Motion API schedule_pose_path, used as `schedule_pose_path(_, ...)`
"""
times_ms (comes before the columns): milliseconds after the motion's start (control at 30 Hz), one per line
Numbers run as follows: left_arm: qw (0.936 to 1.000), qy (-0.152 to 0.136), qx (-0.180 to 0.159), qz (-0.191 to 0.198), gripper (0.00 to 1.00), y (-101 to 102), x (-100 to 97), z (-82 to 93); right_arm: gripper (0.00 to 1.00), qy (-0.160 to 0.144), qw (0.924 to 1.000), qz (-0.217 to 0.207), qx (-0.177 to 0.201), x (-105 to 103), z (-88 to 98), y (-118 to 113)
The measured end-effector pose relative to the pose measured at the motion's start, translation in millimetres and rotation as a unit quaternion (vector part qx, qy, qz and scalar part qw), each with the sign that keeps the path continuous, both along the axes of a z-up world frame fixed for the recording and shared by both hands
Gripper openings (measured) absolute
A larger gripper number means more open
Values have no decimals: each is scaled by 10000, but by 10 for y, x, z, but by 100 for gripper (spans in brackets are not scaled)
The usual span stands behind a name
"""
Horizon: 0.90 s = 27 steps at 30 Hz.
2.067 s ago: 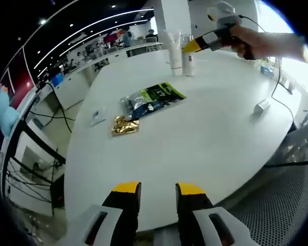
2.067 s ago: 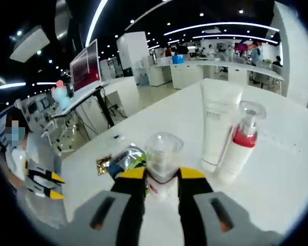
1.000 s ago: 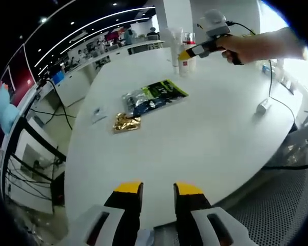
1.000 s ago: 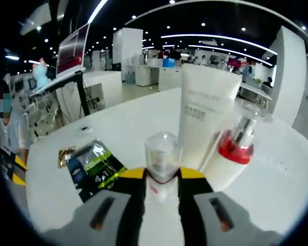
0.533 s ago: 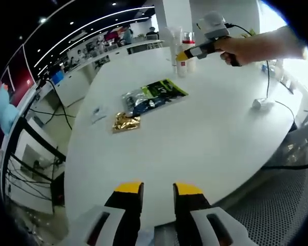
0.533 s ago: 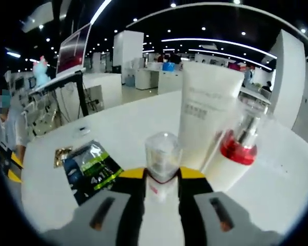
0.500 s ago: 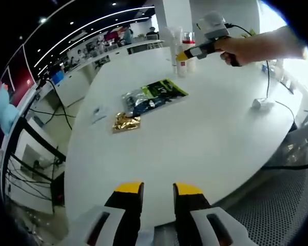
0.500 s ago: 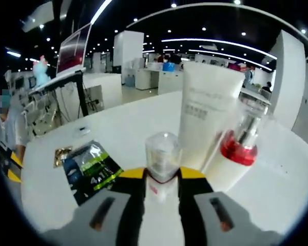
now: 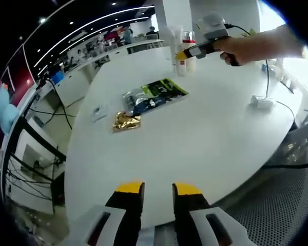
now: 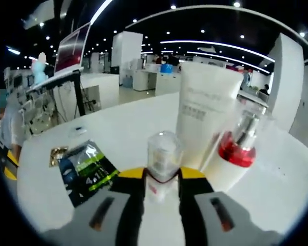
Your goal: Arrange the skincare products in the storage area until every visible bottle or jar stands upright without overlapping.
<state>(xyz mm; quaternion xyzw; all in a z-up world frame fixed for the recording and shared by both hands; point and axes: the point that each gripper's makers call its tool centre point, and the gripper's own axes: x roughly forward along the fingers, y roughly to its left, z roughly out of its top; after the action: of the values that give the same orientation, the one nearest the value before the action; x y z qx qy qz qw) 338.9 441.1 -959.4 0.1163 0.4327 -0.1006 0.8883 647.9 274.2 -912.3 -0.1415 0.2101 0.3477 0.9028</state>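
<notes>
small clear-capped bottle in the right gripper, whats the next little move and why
Probably lower it to the table and release. The right gripper holds the small clear-capped bottle upright, just in front of the standing white tube and red-collared pump bottle. Whether its base already touches down is hidden.

Glossy foil sachet (image 9: 126,122); smooth matt table (image 9: 205,128).

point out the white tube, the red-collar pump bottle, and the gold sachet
white tube (image 10: 204,115), right gripper view, on its printed front face.
red-collar pump bottle (image 10: 235,149), right gripper view, on the red collar.
gold sachet (image 9: 126,122), left gripper view, on the middle of the foil.
</notes>
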Motion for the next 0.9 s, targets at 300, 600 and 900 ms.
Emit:
schedule_pose_path(300,10000,3,-2,-10,23,0,-3,-2,29,139,9998,-115,11,-7,-21,-13)
schedule_pose_path(600,10000,-3,4,-19,22,-1,-5,1,30,419,9986,-312,-4,-34,-138,-50)
schedule_pose_path(900,10000,-8,7,-12,22,7,-3,1,25,769,9951,-621,57,-26,-253,-63)
